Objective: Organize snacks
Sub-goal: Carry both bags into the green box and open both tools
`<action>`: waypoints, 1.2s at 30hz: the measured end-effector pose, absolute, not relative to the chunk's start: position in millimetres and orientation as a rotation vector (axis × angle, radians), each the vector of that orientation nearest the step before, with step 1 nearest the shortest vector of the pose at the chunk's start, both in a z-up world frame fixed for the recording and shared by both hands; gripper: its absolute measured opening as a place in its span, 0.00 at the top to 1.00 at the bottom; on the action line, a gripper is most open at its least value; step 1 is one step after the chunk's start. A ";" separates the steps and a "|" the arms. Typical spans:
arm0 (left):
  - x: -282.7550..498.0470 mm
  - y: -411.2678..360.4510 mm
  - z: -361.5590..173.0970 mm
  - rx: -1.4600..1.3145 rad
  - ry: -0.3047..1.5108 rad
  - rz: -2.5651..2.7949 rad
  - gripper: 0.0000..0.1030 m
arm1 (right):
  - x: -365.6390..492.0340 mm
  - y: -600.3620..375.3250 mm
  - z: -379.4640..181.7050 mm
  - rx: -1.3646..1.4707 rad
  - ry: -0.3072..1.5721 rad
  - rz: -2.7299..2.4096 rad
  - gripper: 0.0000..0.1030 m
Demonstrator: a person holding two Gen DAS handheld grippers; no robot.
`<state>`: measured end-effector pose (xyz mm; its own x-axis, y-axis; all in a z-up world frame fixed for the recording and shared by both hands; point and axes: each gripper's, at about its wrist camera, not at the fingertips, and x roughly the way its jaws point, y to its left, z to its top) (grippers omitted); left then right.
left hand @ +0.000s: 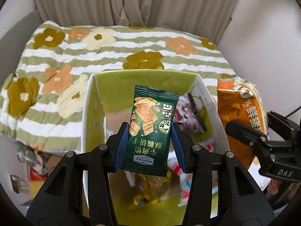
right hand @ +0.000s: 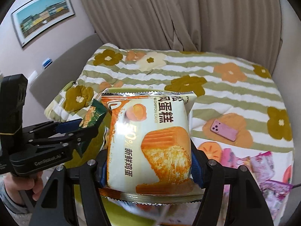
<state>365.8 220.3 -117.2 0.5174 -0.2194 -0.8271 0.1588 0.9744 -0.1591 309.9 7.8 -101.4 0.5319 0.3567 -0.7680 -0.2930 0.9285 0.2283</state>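
My left gripper (left hand: 150, 141) is shut on a dark green cracker packet (left hand: 150, 131) and holds it above an open box with a green lining (left hand: 146, 79) that has several snack packets in it. My right gripper (right hand: 148, 167) is shut on an orange and white chiffon cake packet (right hand: 150, 143). That cake packet also shows in the left wrist view (left hand: 239, 113), just right of the box, with the right gripper (left hand: 250, 130) around it. The left gripper (right hand: 82, 128) with the green packet (right hand: 94, 116) shows at the left of the right wrist view.
A quilt with green stripes and flowers (left hand: 112, 52) covers the bed behind the box. A pink phone (right hand: 223, 130) lies on the quilt at the right. Several pink snack packets (right hand: 263, 171) lie at the near right. Beige curtains (right hand: 169, 15) hang behind.
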 end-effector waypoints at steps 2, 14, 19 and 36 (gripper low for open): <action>381.5 223.8 -124.3 -0.058 1.006 -0.234 0.54 | 320.2 13.6 -105.3 0.085 0.947 0.367 0.39; 367.7 251.8 -134.1 -0.004 1.010 -0.248 0.03 | 352.2 32.7 -133.1 0.135 1.052 0.293 0.39; 354.3 262.6 -136.8 -0.009 1.017 -0.229 0.03 | 361.8 45.4 -140.4 0.121 1.078 0.301 0.39; 329.7 278.9 -140.6 -0.047 1.031 -0.212 0.03 | 355.2 60.9 -134.6 0.115 1.030 0.346 0.04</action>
<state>329.7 278.9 -140.6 0.4956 -0.1968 -0.8459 0.1525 0.9786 -0.1383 355.2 60.9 -134.6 0.4665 0.3342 -0.8190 -0.2275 0.9401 0.2540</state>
